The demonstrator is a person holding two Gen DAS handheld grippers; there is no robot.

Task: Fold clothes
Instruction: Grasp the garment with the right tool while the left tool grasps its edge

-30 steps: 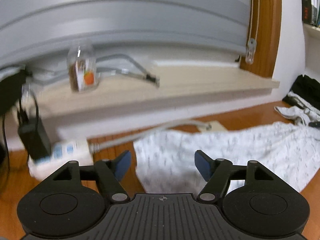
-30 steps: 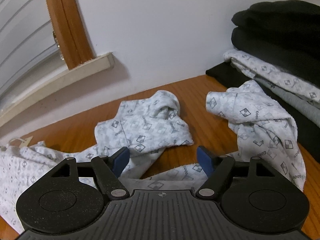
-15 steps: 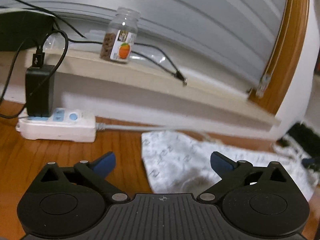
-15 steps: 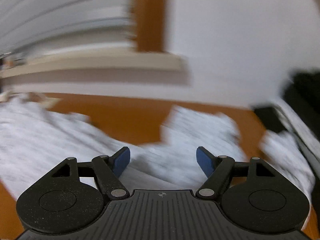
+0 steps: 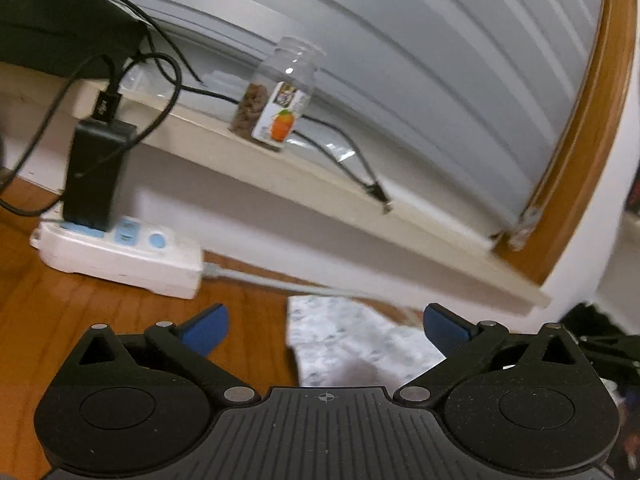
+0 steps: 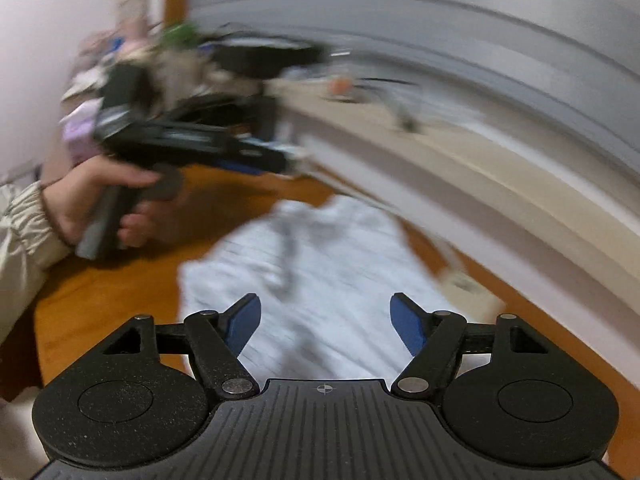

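Two grippers are hanging over the wooden tabletop (image 5: 48, 320), each with its blue fingers (image 5: 206, 326) spread wide and gripping nothing. No writing is reading clearly; the jar (image 5: 276, 100) on the sill is showing an orange picture label. The white patterned garment (image 6: 320, 280) is lying flat below the right gripper (image 6: 325, 322), its corner between the left gripper (image 5: 326, 326) tips.

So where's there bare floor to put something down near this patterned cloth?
Bare wood lies between the power strip and the patterned cloth, ahead of the open left gripper. More shows left of the cloth below the hand. The ledge is crowded: jar, cables.
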